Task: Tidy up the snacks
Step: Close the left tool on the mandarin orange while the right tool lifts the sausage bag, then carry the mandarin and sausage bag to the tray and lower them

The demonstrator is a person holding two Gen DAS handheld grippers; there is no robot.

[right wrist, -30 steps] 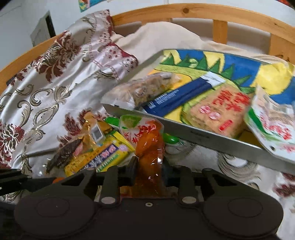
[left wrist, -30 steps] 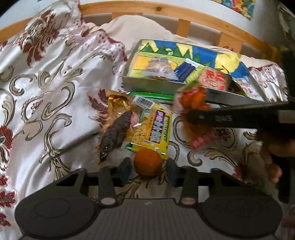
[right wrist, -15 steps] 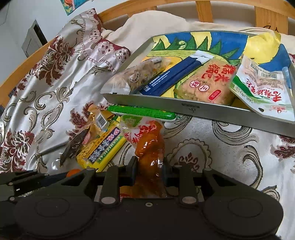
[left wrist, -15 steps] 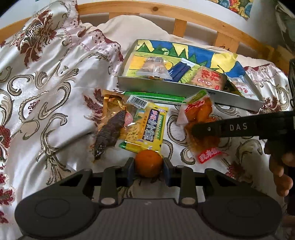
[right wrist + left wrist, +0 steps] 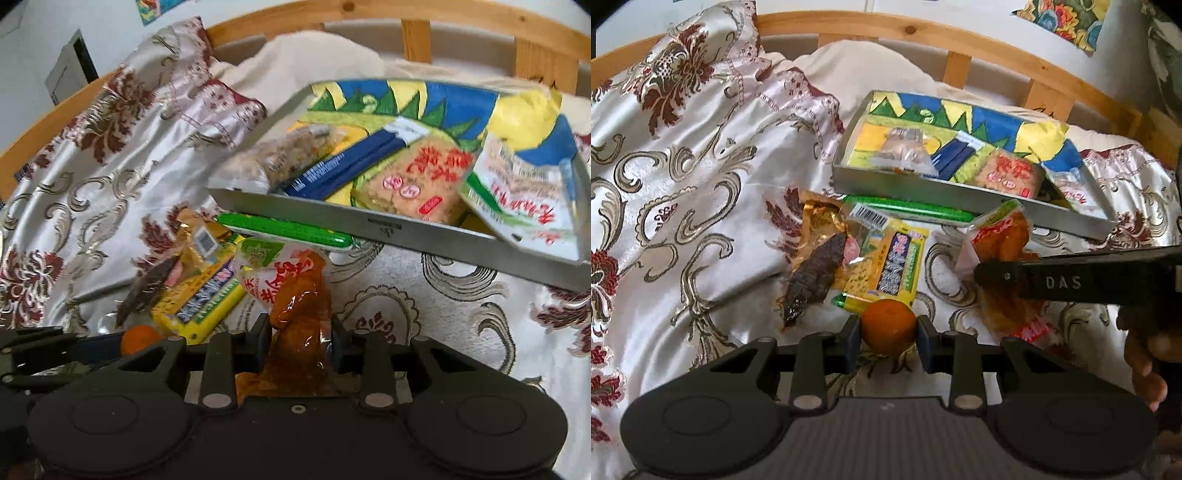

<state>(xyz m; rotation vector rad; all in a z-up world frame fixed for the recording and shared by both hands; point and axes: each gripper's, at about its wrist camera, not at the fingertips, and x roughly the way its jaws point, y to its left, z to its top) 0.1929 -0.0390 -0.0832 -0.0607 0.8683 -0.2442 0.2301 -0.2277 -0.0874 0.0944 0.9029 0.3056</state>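
Jaws, L gripper (image 5: 888, 328): closed in on a round, matt-skinned orange (image 5: 888, 325), black pads touching it on both sides. Jaws, R gripper (image 5: 299, 332): clamped on a glossy, crinkled clear-film pouch (image 5: 295, 295) of orange-brown pieces, red print on its white top; pouch stands upright between the pads, top end toward the tray.

Tray (image 5: 388, 229): shallow rectangular metal, grey wall, bright painted floor (blue, yellow, green). Inside: clear bag of grainy snack (image 5: 280, 158), blue flat pack (image 5: 354, 162), square biscuit pack w/ red characters (image 5: 417, 177), white-green pouch (image 5: 528, 199) leaning on the R-hand wall.

Loose on the bedspread (image 5: 683, 192), a shiny cream satin w/ scroll and maroon flower pattern: green glossy stick pack (image 5: 908, 210) lying against the tray's near wall; yellow flat packet (image 5: 890, 266) near the orange; vacuum pack w/ dark, rough dried piece (image 5: 816, 273) just beside and partly overlapping it. Wooden slatted bed rail (image 5: 956, 66) behind.
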